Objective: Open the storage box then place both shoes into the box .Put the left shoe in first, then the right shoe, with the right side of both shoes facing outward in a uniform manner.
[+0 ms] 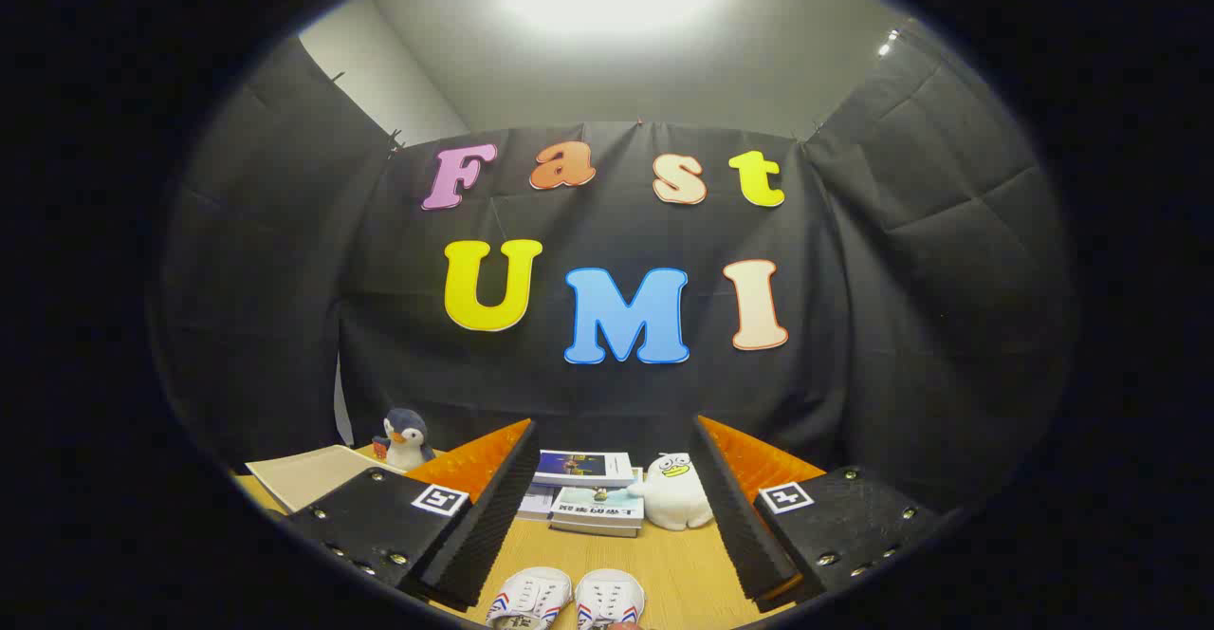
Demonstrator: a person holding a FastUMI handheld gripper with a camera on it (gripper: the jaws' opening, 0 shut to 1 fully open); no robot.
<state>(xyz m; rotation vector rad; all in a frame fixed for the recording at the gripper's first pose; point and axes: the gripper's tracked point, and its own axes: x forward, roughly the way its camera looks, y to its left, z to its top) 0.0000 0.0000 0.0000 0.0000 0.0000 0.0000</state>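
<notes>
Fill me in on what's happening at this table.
A person is holding the tool above a wooden table, its fingers spread wide and gripping nothing. A pair of white shoes sits side by side between the fingers, close in. Beyond them lie a stack of books and a white plush toy, with a penguin plush and a beige flat panel off to one side. Nothing has been picked up yet.
</notes>
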